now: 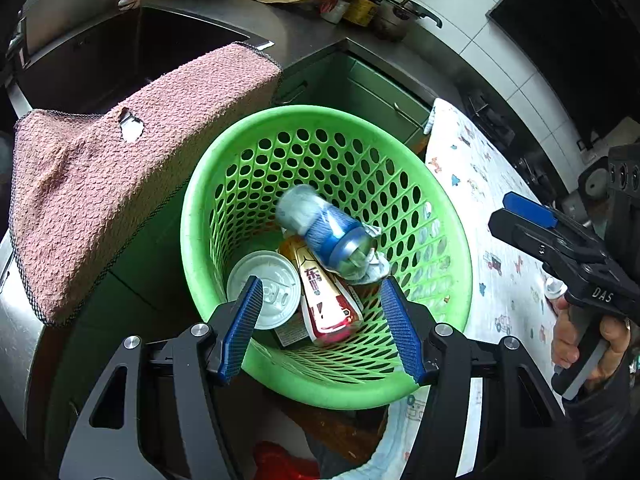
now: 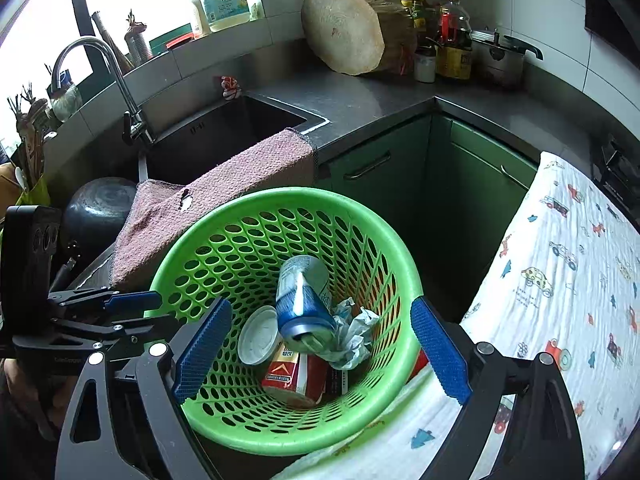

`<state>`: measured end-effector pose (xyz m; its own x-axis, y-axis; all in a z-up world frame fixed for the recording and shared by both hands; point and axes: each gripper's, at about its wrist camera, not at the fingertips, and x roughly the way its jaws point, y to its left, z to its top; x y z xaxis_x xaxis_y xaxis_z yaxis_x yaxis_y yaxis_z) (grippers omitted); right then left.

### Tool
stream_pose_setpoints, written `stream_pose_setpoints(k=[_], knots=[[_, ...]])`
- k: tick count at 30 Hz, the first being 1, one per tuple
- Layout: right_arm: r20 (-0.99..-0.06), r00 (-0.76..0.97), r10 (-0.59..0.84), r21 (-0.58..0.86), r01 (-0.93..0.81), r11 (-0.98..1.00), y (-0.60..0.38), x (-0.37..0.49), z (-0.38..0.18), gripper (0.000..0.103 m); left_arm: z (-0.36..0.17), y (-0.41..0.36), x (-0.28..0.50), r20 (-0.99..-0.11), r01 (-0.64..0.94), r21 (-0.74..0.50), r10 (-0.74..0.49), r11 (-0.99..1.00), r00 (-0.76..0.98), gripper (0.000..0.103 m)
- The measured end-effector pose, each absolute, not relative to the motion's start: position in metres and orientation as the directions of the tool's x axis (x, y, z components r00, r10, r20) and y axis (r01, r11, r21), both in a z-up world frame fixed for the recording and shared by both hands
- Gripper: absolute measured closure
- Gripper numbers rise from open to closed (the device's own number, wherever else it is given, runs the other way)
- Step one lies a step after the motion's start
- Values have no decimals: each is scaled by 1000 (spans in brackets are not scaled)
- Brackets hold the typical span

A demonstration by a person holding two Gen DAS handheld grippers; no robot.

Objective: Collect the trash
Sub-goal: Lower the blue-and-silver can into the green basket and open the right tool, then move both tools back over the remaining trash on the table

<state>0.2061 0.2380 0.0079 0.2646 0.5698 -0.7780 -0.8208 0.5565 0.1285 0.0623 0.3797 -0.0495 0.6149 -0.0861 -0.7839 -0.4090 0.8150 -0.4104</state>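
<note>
A green perforated basket (image 1: 320, 114) (image 2: 280, 196) stands below both grippers. Inside lie a blue drink can (image 2: 304, 300), blurred in the left wrist view (image 1: 324, 228), a white-topped can (image 1: 266, 280) (image 2: 260, 334), a red and cream can (image 1: 326, 300) (image 2: 296, 376) and crumpled paper (image 2: 352, 336). My left gripper (image 1: 322, 282) hangs open over the basket's near rim with nothing between its fingers. My right gripper (image 2: 320, 304) is spread wide above the basket, also touching nothing. Each gripper shows in the other's view: the right gripper (image 1: 508, 212) and the left gripper (image 2: 156, 312).
A pink towel (image 1: 120, 184) drapes over the sink edge (image 2: 224, 136) left of the basket. A white patterned cloth (image 2: 560, 280) lies to its right. Green cabinet doors (image 2: 380, 168) stand behind. A wooden block (image 2: 344, 28), bottles and a pot crowd the back counter. A hand (image 1: 576, 340) grips the right handle.
</note>
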Motion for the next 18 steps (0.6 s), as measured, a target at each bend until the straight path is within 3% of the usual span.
stream_pose_setpoints(k=[9, 12, 18], knots=[[-752, 313, 579, 136, -787, 602, 163, 194, 23, 14, -36, 350, 71, -770, -354, -412, -112, 840, 628, 41], [-750, 341, 567, 130, -763, 633, 130, 193, 25, 13, -30, 338, 77, -763, -335, -408, -115, 849, 636, 29], [-759, 418, 499, 76, -704, 706, 56, 200, 26, 13, -22, 310, 94, -761, -289, -395, -135, 872, 634, 29]])
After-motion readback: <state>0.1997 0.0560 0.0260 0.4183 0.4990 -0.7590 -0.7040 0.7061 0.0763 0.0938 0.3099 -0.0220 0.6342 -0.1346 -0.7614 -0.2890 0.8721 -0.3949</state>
